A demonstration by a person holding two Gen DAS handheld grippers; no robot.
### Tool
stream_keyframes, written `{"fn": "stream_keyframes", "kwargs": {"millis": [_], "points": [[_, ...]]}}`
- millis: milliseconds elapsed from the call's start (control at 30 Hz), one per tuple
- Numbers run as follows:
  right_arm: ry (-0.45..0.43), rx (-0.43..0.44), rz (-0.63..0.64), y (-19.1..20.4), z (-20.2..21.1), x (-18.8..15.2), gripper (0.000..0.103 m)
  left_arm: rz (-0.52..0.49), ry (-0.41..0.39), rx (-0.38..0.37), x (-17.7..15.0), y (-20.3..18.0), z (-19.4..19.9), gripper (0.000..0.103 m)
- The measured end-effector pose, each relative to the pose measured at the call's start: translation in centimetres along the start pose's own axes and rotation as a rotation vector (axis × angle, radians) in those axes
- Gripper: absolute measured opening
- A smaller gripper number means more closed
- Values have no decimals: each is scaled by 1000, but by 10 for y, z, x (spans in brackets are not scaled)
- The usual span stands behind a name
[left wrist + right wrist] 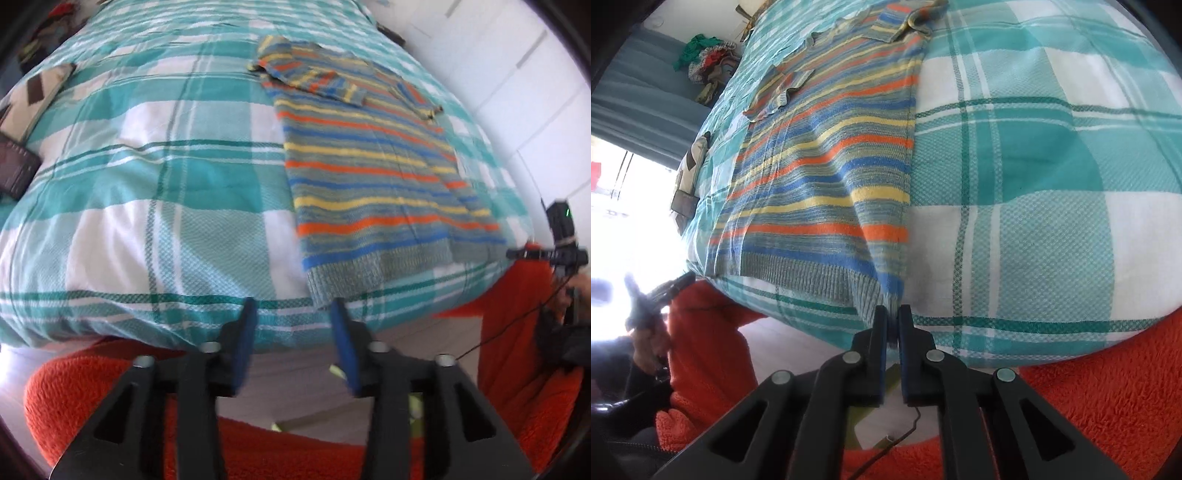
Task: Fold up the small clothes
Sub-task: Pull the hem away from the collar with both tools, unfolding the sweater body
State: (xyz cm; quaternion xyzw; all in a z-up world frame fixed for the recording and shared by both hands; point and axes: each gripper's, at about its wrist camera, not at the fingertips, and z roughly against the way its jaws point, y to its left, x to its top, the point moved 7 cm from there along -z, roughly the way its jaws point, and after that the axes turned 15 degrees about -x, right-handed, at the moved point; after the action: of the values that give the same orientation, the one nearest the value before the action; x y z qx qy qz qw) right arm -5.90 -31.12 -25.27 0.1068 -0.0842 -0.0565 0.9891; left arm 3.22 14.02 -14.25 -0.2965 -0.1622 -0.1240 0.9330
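Striped sweater (373, 173) lies flat on the bed (155, 206) near its edge, sleeves folded in. Right tongs (893, 314) clamped on hem corner, prob. to lift it for the fold; left tongs (291, 314) apart, empty, just short of the other hem corner.

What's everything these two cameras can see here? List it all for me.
striped sweater: one, grey with orange, yellow and blue stripes, flat on the bed, sleeves folded in
plaid bedspread: one, teal and white, covering the bed
patterned cushion: one, cream and brown, at the bed's far side
pile of clothes: one, green, red and grey, beyond the bed
orange fleece: on the person, near edge
left gripper: black, blue pads, open, just short of the hem
right gripper: black, shut on the sweater's hem corner
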Motion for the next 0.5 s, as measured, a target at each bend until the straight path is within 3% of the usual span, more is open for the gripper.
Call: {"fn": "stream_keyframes", "kwargs": {"millis": [33,100,200,233,267,300,367,400,500], "points": [[6,9,-25,-4,0,-2,37,22,-48,-5,4,1,5,79],[-13,49,-90,-12,4,-4,61,50,-75,-22,10,0,-2,80],[-27,103,-164,-21,2,-2,62,59,-12,-6,18,-8,-41,72],[-23,129,-178,-20,-2,0,61,52,30,8,19,-10,-57,59],[-10,148,-184,-19,-8,1,61,56,75,19,17,-12,-72,30],[11,157,-187,-18,-17,2,57,69,112,26,14,-13,-85,11],[59,172,-183,-14,-30,2,8,65,136,68,10,-14,-95,5],[71,167,-176,-11,-31,2,4,44,136,83,10,-18,-93,4],[40,80,-98,-7,-15,0,4,11,112,97,8,-22,-69,4]]}}
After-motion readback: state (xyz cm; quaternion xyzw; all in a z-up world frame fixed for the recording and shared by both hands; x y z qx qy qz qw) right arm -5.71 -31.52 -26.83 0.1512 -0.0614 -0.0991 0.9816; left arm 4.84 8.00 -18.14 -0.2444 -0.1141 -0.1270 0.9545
